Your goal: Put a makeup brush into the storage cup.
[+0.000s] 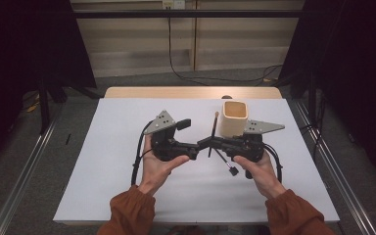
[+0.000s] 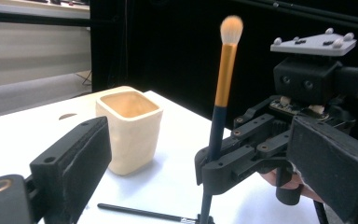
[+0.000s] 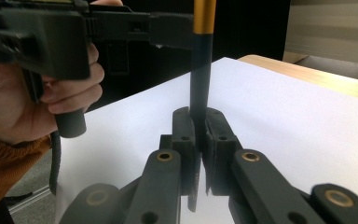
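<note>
The right gripper (image 1: pixel 209 142) clamps the makeup brush (image 2: pixel 224 79) upright by its black handle, at seven o'clock of the empty cream square cup (image 1: pixel 235 117). The left gripper (image 1: pixel 196 151) gapes, released, beside it.

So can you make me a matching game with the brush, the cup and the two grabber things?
Things:
1. makeup brush
2. cream cup
3. left gripper
4. thin black brush

States:
A. lying flat on the white table
B. fingers wide open, holding nothing
C. held upright by the right gripper
D. standing empty on the table

Pairs: 1-C, 2-D, 3-B, 4-A
</note>
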Demonstrator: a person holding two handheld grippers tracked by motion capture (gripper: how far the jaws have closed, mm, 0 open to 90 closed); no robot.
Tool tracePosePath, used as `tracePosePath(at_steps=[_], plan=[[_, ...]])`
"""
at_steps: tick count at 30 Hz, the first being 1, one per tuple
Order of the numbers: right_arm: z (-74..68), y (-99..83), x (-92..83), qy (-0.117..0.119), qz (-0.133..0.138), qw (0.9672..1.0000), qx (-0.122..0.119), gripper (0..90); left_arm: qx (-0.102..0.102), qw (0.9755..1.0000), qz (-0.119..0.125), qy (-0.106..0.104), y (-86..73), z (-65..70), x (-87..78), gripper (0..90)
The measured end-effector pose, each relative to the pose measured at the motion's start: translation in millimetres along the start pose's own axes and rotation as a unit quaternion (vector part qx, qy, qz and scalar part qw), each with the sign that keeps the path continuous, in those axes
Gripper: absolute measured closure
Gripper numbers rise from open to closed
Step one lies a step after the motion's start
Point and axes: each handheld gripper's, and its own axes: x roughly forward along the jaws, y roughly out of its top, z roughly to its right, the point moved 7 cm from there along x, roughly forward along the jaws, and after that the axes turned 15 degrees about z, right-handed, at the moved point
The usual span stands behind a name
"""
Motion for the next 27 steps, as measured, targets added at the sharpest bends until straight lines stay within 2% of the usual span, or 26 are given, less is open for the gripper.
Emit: tracePosePath(at_steps=[3,5,9,12,15,21,27], plan=[[1.0,0.3,-1.5,-0.003,0.0,1.0,-0.002,83.9,0.013,0.9998,-0.011,0.004,-0.8,-2.4,-3.5,5.0],[2.1,1.0,-3.0,-0.006,0.001,1.0,-0.002,83.9,0.011,0.9999,-0.008,0.005,-1.0,-3.8,-5.4,4.2],[4.7,1.0,-7.7,-0.012,0.001,0.9999,-0.004,83.9,0.023,0.9996,-0.01,0.013,-1.9,-8.4,-11.3,2.2],[6.4,1.3,-10.6,-0.016,0.001,0.9999,-0.004,83.8,0.009,0.9997,-0.008,0.02,-2.0,-12.2,-16.8,2.3],[7.5,2.9,-12.7,-0.02,0.004,0.9998,-0.004,83.8,0.015,0.9997,-0.006,0.02,-1.9,-15.4,-23.6,2.1],[8.0,4.0,-15.2,-0.025,0.005,0.9997,-0.006,83.8,0.024,0.9977,-0.025,0.058,-8.5,-31.5,-39.1,2.3],[12.3,4.4,-18.2,-0.037,0.003,0.9993,-0.008,83.9,0.035,0.9946,-0.033,0.092,-13.9,-44.6,-54.6,2.3]])
